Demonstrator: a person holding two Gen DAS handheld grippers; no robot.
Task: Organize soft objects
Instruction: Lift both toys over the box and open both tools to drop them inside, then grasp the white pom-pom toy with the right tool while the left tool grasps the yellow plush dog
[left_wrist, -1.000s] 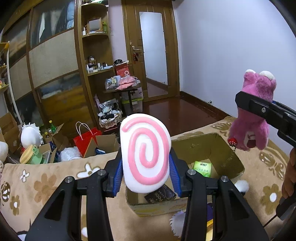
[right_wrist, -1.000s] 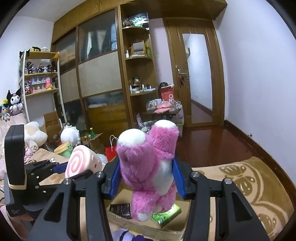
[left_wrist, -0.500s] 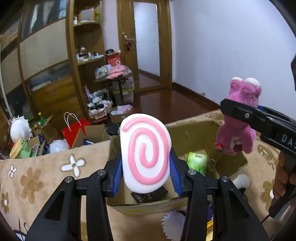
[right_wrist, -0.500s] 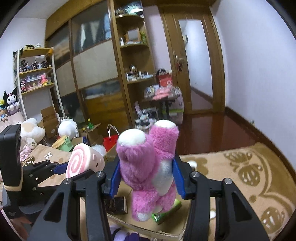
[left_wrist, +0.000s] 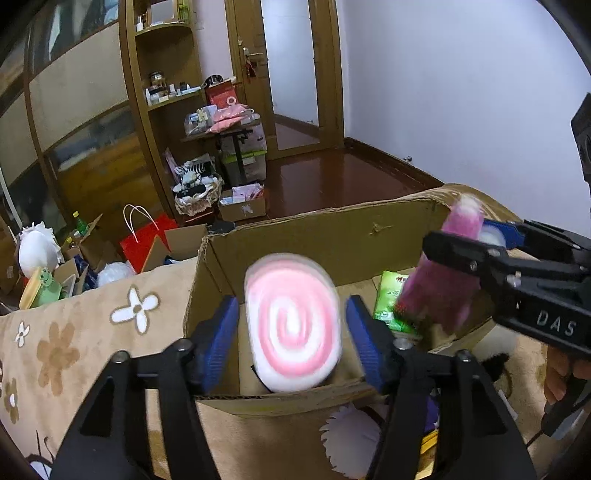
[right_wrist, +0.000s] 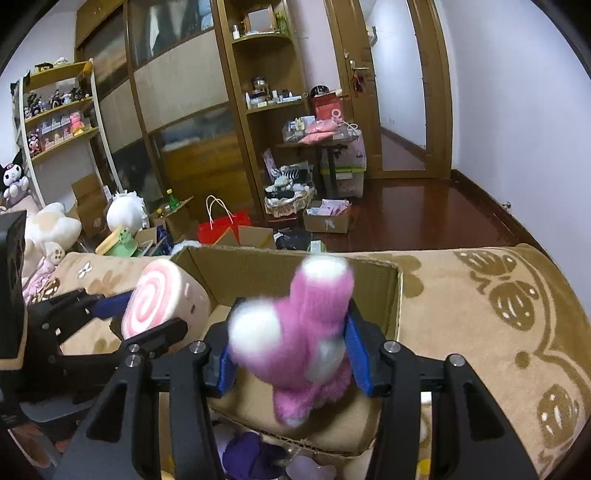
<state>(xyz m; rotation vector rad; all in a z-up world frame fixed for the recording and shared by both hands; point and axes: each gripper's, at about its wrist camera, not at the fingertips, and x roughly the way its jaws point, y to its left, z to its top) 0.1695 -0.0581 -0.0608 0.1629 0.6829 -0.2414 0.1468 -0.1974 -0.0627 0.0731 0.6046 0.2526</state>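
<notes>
Since a second ago both tongs have been lowered over the open cardboard box (left_wrist: 303, 236), and the white cushion with a pink spiral (left_wrist: 293, 321), clamped then, is now seen blurred between the parted blue pads of the left tongs (left_wrist: 291, 339), whose jaws are opening with a gap on each side. One pink plush bear (right_wrist: 299, 332) with white-tipped ears, also blurred, is seen between the pads of the right tongs (right_wrist: 291, 354), which are opening too; whether it is gripped cannot be told. Both tongs are angled down into the box, where one green packet (left_wrist: 393, 301) lies.
</notes>
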